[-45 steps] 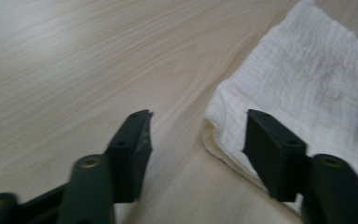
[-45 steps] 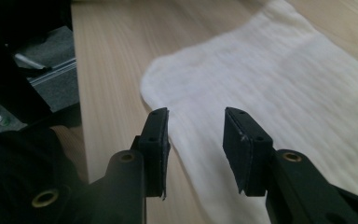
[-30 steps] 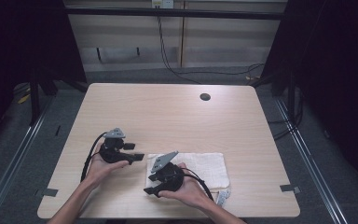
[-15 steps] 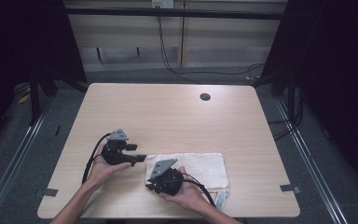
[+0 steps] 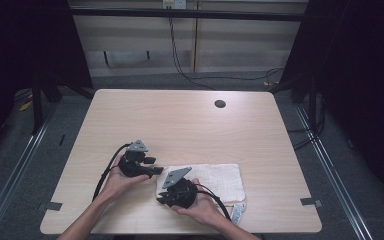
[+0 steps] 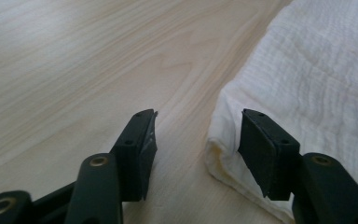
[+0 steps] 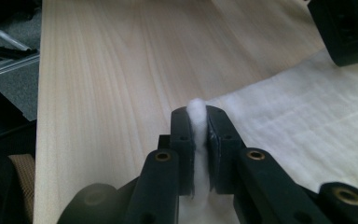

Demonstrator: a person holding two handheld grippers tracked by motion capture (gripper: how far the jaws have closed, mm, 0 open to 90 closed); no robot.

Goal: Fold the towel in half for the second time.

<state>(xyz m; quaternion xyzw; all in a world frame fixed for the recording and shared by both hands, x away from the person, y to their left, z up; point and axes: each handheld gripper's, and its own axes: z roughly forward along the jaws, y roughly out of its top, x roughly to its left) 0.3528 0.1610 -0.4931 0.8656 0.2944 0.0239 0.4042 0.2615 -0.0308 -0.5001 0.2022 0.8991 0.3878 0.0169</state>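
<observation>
Inspected one wooden table [image 5: 190, 130]; found one white towel [image 5: 220, 179] folded flat near its front edge, right of centre. Noted one dark round hole [image 5: 220, 104] far back, well apart, and nothing lying between grippers and towel. Counted two grippers. Found left gripper [image 6: 193, 140] at the towel's near left corner, jaws apart, one over bare wood, the other against the cloth edge. Found right gripper [image 7: 199, 128] clamped on a pinch of towel at its front left edge. Saw towel's front edge partly hidden by the right hand [image 5: 202, 207]. Could not identify a small pale tag [image 5: 236, 212] beside it.
</observation>
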